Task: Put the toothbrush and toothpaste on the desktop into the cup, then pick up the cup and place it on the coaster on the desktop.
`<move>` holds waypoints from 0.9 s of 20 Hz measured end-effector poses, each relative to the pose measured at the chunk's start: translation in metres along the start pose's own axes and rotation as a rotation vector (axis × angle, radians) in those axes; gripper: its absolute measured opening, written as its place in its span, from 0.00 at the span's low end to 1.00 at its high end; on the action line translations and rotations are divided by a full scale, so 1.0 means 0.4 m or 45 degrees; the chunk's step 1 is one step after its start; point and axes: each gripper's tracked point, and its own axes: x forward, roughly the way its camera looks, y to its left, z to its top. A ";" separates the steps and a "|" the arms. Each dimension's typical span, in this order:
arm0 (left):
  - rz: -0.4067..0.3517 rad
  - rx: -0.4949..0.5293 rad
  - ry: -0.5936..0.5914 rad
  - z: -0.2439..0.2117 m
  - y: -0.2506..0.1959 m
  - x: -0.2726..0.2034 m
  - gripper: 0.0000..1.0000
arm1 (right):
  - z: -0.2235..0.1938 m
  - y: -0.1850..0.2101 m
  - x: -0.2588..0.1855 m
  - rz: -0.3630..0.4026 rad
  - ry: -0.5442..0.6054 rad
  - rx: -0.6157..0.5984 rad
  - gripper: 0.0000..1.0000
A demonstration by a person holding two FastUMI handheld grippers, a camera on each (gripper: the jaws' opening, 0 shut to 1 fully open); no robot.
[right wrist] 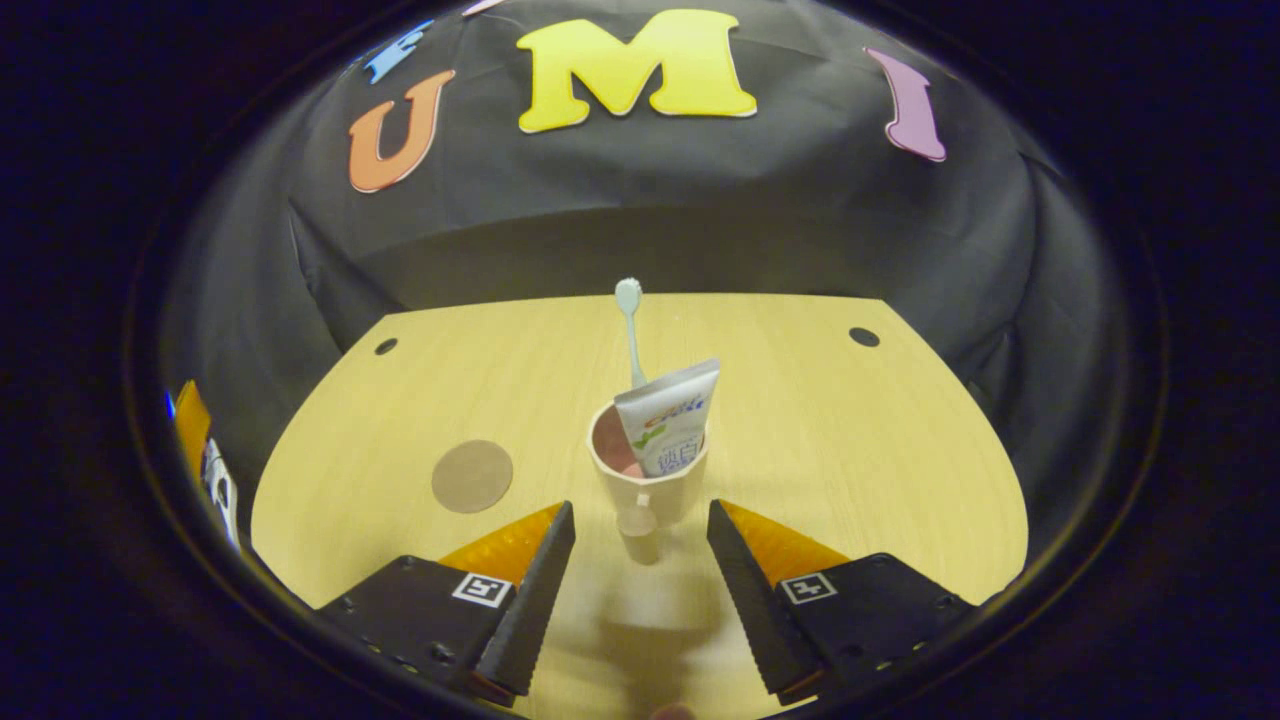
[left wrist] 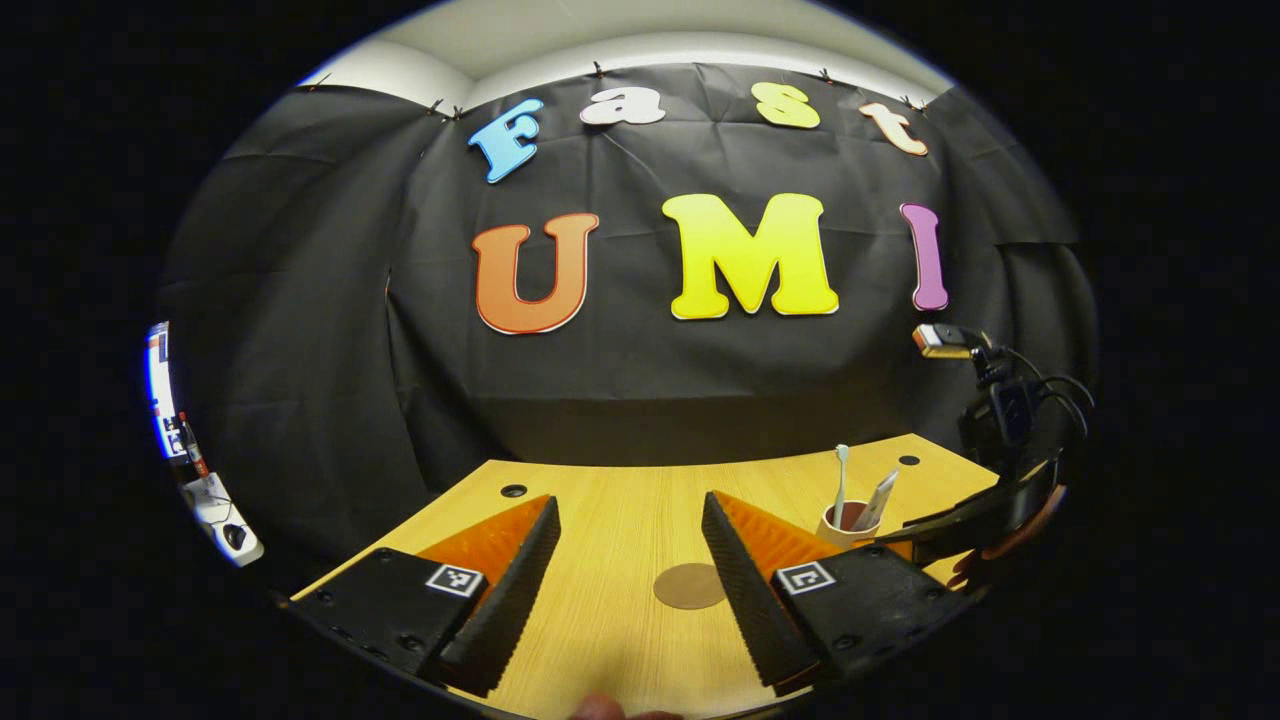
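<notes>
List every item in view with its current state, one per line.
toothbrush: upright in the cup, head up.
toothpaste: standing in the cup, leaning on its rim.
cup: upright on the desktop, apart from the coaster, not gripped.
coaster: flat on the desktop, bare.
desktop: carries the cup and coaster.
right gripper: open, fingers either side of the cup's base.
left gripper: open, holding nothing.

left gripper view – low, faces wall | right gripper view – above cup (right wrist: 648,470) | shared: desktop (right wrist: 860,450)
</notes>
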 end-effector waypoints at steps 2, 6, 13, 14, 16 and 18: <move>0.004 0.002 0.000 0.010 0.015 0.003 0.93 | -0.017 0.006 0.026 -0.018 0.036 -0.001 0.82; 0.009 0.013 0.017 0.007 0.038 0.011 0.93 | -0.037 0.005 0.072 -0.054 0.091 0.004 0.81; 0.050 0.015 0.060 -0.002 0.090 0.010 0.93 | -0.063 -0.017 0.134 -0.114 0.192 0.017 0.47; 0.054 0.012 0.062 0.001 0.094 0.009 0.93 | -0.063 -0.013 0.139 -0.106 0.201 0.020 0.42; 0.068 0.002 0.069 0.000 0.105 0.010 0.93 | -0.066 -0.014 0.141 -0.118 0.220 0.000 0.34; 0.082 -0.012 0.079 -0.004 0.114 0.014 0.93 | -0.065 -0.013 0.139 -0.124 0.231 -0.020 0.25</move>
